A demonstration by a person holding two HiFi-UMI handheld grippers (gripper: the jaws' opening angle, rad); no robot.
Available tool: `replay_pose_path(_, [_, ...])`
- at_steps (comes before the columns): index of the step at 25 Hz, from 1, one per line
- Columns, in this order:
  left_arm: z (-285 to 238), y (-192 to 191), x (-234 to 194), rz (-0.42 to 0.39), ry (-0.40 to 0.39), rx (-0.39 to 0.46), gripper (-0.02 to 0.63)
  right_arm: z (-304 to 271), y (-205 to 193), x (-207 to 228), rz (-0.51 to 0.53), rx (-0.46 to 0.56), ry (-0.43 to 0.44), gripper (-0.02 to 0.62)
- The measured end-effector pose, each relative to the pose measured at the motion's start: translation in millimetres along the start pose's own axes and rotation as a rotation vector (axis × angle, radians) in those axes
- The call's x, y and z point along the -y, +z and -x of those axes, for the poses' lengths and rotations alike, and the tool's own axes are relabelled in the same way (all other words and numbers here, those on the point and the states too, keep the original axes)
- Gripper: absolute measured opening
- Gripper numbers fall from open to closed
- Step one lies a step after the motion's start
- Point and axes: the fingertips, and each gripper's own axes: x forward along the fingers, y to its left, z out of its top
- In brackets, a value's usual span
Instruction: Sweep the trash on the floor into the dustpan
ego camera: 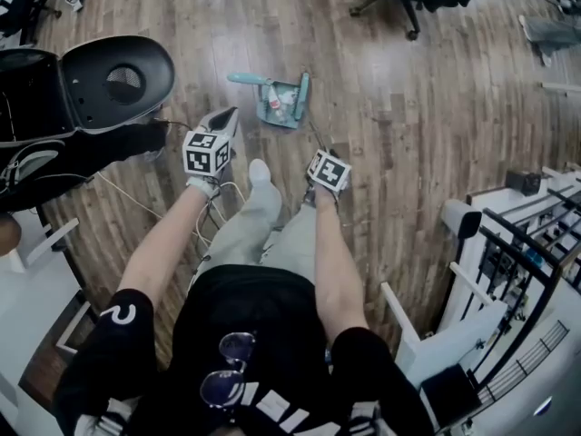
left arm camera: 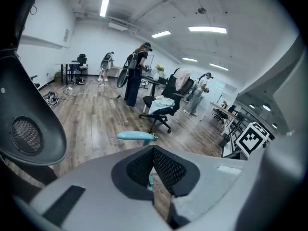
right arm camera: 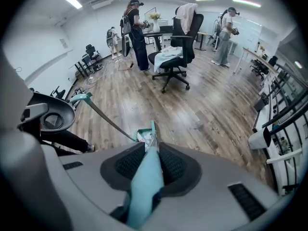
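No legible words or numbers anywhere, only unreadable white print on the person's black shirt (ego camera: pixel 245 302)

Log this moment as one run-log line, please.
left tool: shut, empty | right tool: shut on teal broom handle | teal plastic dustpan: on wooden floor, white trash inside

Looks steeply down from the head, past arms and legs, onto the wooden floor (ego camera: pixel 390 153) and dustpan (ego camera: pixel 283 103). Ride low on the left gripper (left arm camera: pixel 153 150) and right gripper (right arm camera: pixel 151 147), facing forward across the room, lower on the right along the clamped teal handle (right arm camera: pixel 143 186). Shared throughout: dustpan, floor; by both gripper views, the office chair (left arm camera: pixel 161 107).
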Motion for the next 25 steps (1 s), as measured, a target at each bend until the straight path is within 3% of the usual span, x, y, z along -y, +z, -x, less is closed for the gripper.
replay_pose_path(10, [38.9,27.2,30.3,-0.026,0.015,0.048,-0.002,65.3,27.5,45.3,-0.014,0.039,0.013,0.084])
replay_pose_path(20, [76.4,109.7,101.4,0.06,0.051,0.239,-0.002,180.3,96.4,90.3,0.075,0.193,0.054,0.086])
replay_pose_path(25, [78.0,145.6,153.6,0.05,0.029,0.304,-0.002,233.1,126.9,124.1,0.124,0.301,0.026,0.084])
